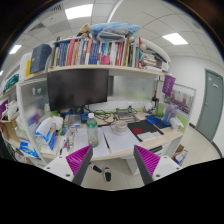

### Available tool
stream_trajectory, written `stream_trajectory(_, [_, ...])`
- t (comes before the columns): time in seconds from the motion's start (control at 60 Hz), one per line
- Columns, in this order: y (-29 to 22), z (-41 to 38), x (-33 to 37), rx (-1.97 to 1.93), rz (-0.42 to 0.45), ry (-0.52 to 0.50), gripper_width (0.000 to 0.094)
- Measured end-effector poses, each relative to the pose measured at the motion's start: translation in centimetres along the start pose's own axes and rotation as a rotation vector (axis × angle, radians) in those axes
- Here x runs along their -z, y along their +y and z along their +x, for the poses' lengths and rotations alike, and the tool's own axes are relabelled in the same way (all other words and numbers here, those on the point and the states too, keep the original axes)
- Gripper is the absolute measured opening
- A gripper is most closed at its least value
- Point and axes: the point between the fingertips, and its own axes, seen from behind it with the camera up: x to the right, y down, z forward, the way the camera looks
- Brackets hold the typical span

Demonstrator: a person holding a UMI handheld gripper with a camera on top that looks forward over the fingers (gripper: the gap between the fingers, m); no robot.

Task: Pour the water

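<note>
- Hand-held gripper (113,165) hangs with fingers apart, empty, facing the water bottle (92,131).
- Bottle stands upright on the worktop (120,148) below the monitor (78,88), probably for easy grasping.

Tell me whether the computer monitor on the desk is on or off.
Off, as far as visible: the monitor screen is uniformly dark with no lit content. The hand-held gripper is open, holding nothing, well short of it.

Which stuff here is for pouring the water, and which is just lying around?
For the job:
- water bottle standing on the desk, beyond the fingers
- gripper, jaws open, holding nothing

Just lying about:
- monitor
- books on the shelf
- papers
- red notebook
</note>
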Motion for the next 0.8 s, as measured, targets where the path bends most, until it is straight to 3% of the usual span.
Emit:
stream_trajectory(0.167, [0.8, -4.6, -4.6, -0.042, 0.018, -0.119, 0.0865])
stream_trajectory(0.233, [1.4, -6.3, -9.7, -0.032, 0.038, -0.153, 0.0865])
stream_trajectory(0.383, [1.9, -9.2, -17.5, 0.012, 0.078, -0.189, 0.0863])
stream_trajectory(0.65, [2.4, -11.8, -30.4, 0.004, 0.058, -0.249, 0.0863])
stream_trajectory(0.767, [2.0, -12.8, -33.7, 0.021, 0.081, -0.283, 0.0841])
stream_trajectory(0.8, [1.8, -13.2, -34.4, 0.036, 0.098, -0.297, 0.0788])
